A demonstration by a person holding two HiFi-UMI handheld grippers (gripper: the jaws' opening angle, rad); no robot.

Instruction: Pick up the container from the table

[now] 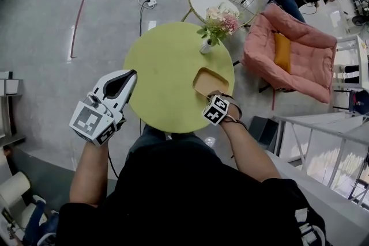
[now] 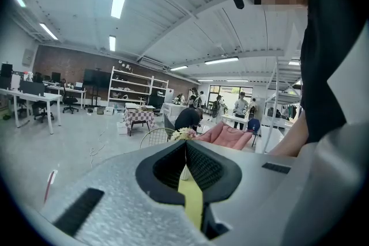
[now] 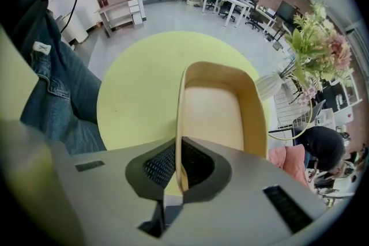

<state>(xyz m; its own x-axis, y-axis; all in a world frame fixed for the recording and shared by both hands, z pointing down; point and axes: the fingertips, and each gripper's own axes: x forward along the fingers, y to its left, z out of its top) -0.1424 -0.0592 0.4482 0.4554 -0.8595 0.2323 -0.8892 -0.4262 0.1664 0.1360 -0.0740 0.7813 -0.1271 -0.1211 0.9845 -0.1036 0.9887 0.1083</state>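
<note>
Tan container [image 3: 222,103] wall pinched tight between the right gripper's [image 3: 180,167] jaws, container over the near right part of the round yellow-green table [image 1: 164,75], flower vase [image 1: 206,44] just beyond it, left gripper [image 2: 185,161] jaws pressed together on nothing, beside the table's left edge.

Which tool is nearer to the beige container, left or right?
Right. The right tool is shut on a wall of the container; the left tool is at the left edge of the table, apart from it.
</note>
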